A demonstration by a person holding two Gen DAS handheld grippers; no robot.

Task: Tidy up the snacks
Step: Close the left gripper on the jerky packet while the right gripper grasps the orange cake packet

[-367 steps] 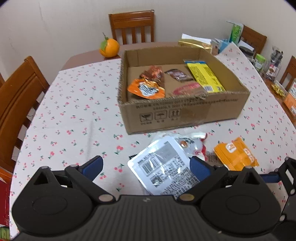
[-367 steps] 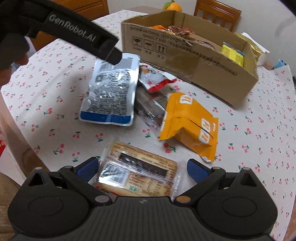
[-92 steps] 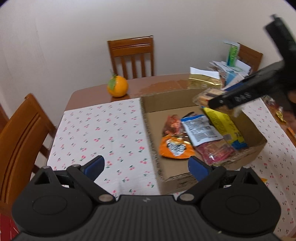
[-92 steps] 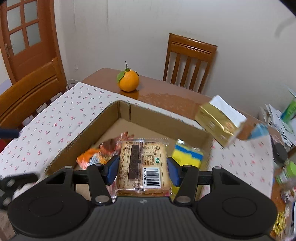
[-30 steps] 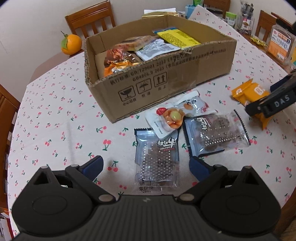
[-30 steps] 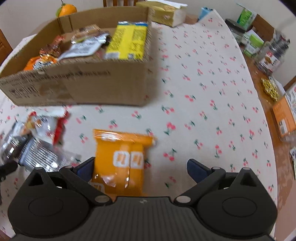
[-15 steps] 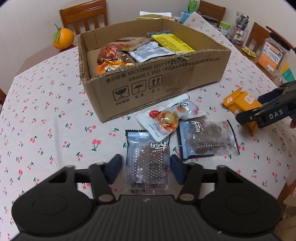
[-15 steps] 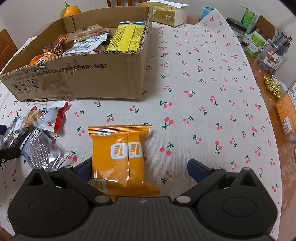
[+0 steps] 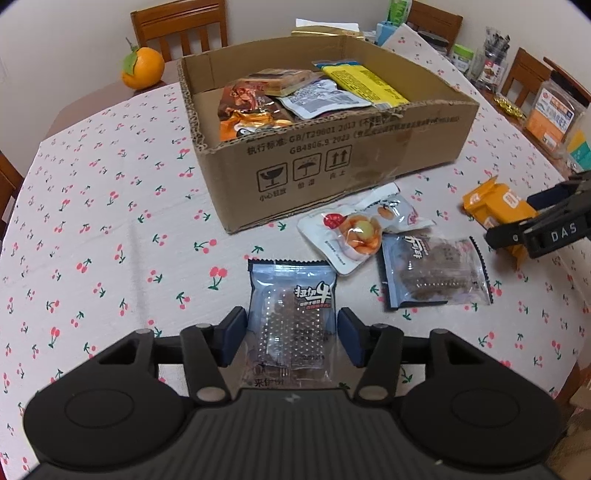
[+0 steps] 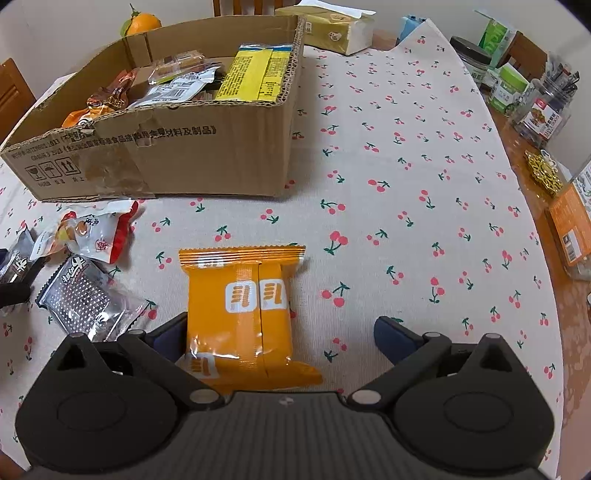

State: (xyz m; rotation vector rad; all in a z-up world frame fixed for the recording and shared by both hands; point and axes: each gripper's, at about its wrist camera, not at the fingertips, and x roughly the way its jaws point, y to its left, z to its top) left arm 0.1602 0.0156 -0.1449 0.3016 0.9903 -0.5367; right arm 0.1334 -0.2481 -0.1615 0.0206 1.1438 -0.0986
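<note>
Blue fingers [image 9: 232, 329] now clamp the clear packet [image 9: 293, 321].

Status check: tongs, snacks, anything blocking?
Left tongs shut on clear dark-blue snack packet. Right tongs open around orange foil pack. Brown cardboard box path unobstructed.

Glossy orange plastic wrapper [image 10: 240, 314], matt corrugated cardboard box [image 9: 369, 162], woven cherry-print cloth [image 9: 110, 221], polished wooden chair [image 9: 181, 26].
</note>
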